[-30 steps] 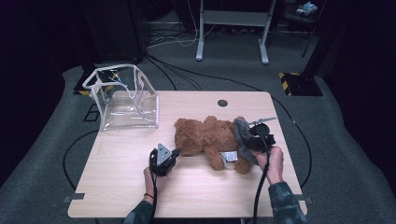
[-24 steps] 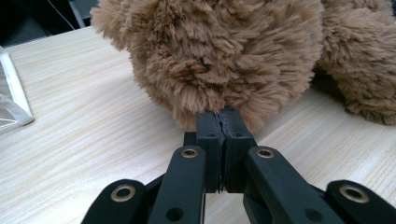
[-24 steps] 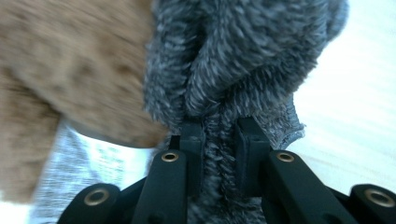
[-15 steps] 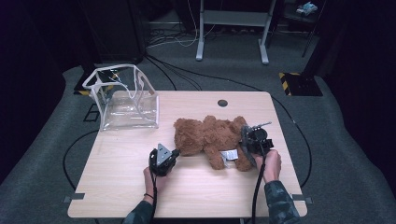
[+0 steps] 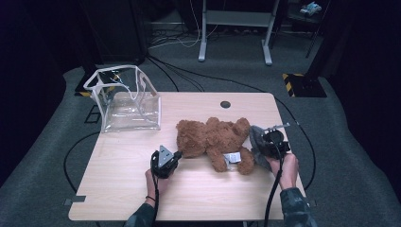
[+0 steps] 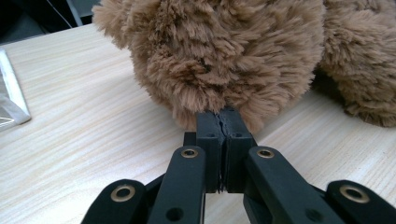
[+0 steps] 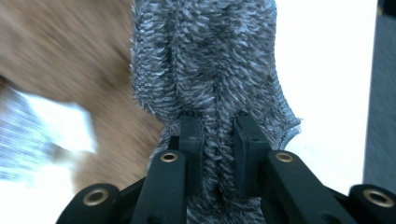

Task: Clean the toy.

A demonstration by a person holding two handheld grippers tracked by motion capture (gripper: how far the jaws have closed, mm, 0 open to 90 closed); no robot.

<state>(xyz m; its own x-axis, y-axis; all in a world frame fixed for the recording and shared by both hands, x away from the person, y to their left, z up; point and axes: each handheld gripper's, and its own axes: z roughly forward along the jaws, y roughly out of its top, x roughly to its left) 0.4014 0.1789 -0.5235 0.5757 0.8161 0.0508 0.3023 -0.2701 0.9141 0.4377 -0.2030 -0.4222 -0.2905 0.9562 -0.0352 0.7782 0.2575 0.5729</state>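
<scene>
A: While looking down on the surface (image 5: 123,189), any fix on the teddy bear (image 5: 213,139)?

B: Flat on its side in the middle, long axis running left to right, tipped a little toward the near edge at the right end. Hard to say which end is the head.

A: And from the left claw (image 5: 177,155)?

B: Straight ahead and touching. Jaws pressed fully together, tips (image 6: 220,116) buried in the brown fur at the bear's left end, low against the wood. Cannot tell whether a tuft is really pinched or merely nudged.

A: Right claw (image 5: 264,144)?

B: Clamped on a grey cloth (image 5: 257,137), a fold of fleecy pile squeezed between the pads (image 7: 191,135), jaws kept slightly apart by its thickness. Held just beside the bear's right end, cloth hanging between claw and fur.

A: So nearer hand for the cloth work?

B: Right, plainly; probably about to bring the cloth leftward along that long axis, with the left only steadying the far end.

A: Anything in the way?

B: A white tag (image 5: 231,157) sticking out by the near limbs, likely to snag. Clear bag (image 5: 127,101) upright at the far left corner, mouth open, well apart from both claws.
</scene>
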